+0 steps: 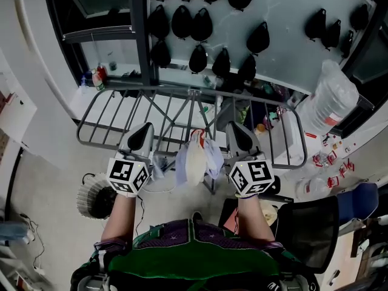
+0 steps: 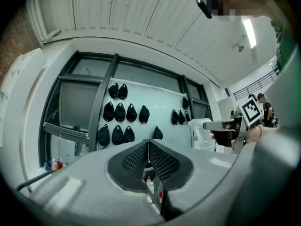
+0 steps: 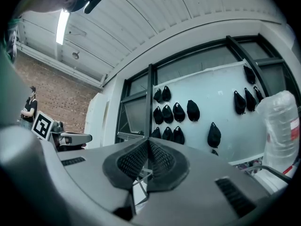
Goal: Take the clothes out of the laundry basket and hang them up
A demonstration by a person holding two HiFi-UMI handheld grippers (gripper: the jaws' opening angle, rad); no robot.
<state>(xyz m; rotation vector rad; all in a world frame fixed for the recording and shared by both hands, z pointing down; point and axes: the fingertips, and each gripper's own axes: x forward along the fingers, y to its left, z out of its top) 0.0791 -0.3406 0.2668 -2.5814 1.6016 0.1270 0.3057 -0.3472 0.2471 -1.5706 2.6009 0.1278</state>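
Head view: pale clothes hang on the drying rack, between left gripper and right gripper, both with fingers closed, empty. Probably light, soft, floppy; best pinched at a hem.

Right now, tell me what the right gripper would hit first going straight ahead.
Probably the pale wall panel hung with black caps: the shut right gripper aims at it. The drying rack seems to lie just below that line, though depth is unclear.

Pale clothes bunched, hanging from middle of grey drying rack.
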